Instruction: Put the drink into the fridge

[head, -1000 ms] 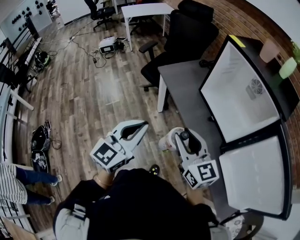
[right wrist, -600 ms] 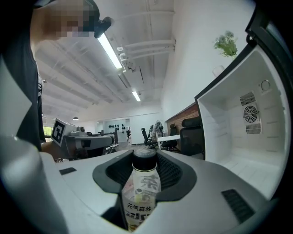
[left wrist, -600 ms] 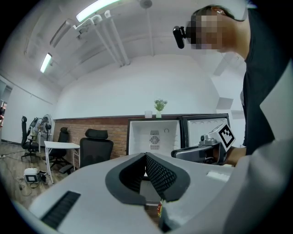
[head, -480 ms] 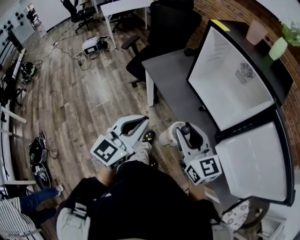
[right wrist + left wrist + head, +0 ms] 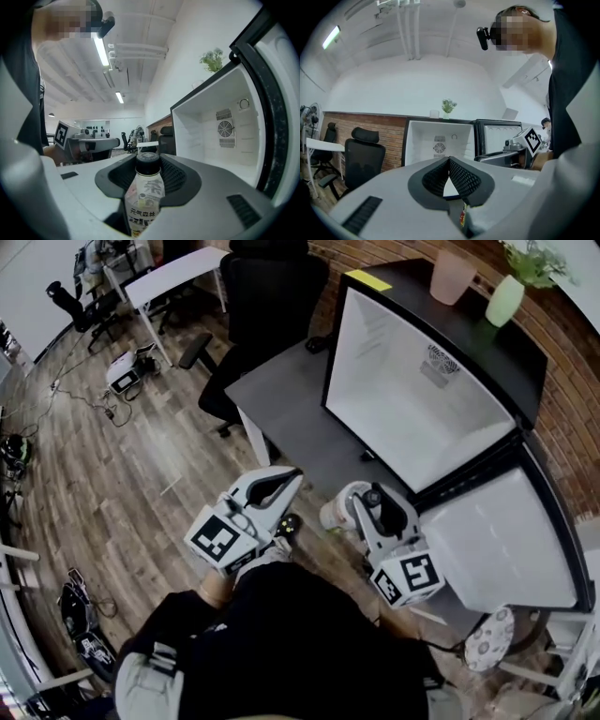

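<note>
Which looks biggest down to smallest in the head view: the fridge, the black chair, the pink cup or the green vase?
1. fridge
2. chair
3. cup and vase: about alike, unranked.

Left tool closed; right tool gripping (both level).

place: open-plan office-lab | seating: black swivel chairs | furniture: white desk | floor: wood, loose cables, gear | wall: brick | ceiling: strip lights

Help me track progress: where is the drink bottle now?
The drink bottle is clamped upright in the right gripper, just outside the open fridge, which fills the right side of the right gripper view.
</note>
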Available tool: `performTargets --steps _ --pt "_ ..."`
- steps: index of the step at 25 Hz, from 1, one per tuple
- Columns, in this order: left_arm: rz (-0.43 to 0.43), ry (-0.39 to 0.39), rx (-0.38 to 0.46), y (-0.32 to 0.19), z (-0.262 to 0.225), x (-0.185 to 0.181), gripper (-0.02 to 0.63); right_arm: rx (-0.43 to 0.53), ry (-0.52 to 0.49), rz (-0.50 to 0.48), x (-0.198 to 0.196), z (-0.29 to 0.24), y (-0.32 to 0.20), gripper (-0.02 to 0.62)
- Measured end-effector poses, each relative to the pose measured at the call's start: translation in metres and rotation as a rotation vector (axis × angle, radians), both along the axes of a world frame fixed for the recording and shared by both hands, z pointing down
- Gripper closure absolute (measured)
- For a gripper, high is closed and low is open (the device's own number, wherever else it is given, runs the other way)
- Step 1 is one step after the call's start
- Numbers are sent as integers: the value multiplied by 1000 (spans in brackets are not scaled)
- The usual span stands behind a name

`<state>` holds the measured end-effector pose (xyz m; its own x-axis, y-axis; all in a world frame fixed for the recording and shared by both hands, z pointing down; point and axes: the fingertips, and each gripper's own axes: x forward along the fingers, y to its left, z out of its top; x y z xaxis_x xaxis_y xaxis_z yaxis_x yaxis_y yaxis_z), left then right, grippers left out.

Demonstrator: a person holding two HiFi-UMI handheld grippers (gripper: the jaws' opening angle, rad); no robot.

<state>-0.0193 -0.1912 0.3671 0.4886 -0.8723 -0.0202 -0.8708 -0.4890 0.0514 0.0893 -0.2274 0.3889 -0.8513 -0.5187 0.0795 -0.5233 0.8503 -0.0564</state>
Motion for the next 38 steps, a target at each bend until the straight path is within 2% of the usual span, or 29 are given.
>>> performTargets --steps 11,17,28,38 --pt "131 31 7 -82 2 -11 609 6 23 154 -2 -3 -69 445" --pt "158 39 15 -116 4 -26 609 10 32 202 -10 -5 -102 445" --pt "200 56 18 -156 8 -51 609 26 57 298 -16 -7 -155 446" --pt "278 76 13 -190 8 -47 609 17 95 416 2 1 -198 445"
